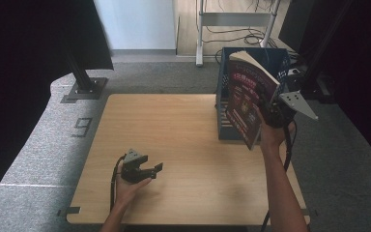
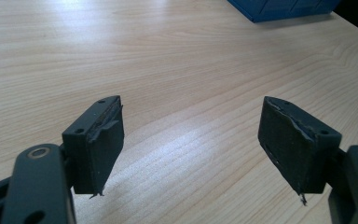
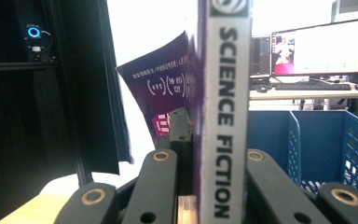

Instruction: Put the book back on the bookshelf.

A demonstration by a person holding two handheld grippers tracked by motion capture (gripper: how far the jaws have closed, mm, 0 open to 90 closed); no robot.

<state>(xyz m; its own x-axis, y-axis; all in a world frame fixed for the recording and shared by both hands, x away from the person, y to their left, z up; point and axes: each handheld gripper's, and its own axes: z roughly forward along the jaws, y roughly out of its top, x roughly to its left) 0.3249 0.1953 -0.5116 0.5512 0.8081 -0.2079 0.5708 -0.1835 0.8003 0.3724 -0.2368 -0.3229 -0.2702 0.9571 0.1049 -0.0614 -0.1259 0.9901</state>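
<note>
A dark purple paperback book (image 1: 245, 99) hangs tilted in the air over the table's right side, right in front of the blue crate (image 1: 224, 87). My right gripper (image 1: 273, 113) is shut on its spine edge. In the right gripper view the book's white spine (image 3: 223, 116) reads "SCIENCE FICTION" and stands upright between the jaws, with the purple cover (image 3: 165, 93) bowing out to the left. My left gripper (image 1: 147, 170) rests low over the wooden table (image 1: 174, 125) near its front left, held in a hand; its jaws stand wide apart with nothing between them (image 2: 191, 149).
The blue crate (image 3: 326, 140) stands at the table's far right edge, its slotted walls close behind the book. A black post on a base plate (image 1: 84, 82) rises off the table's far left corner. A desk with a lit monitor (image 3: 321, 46) lies beyond the crate.
</note>
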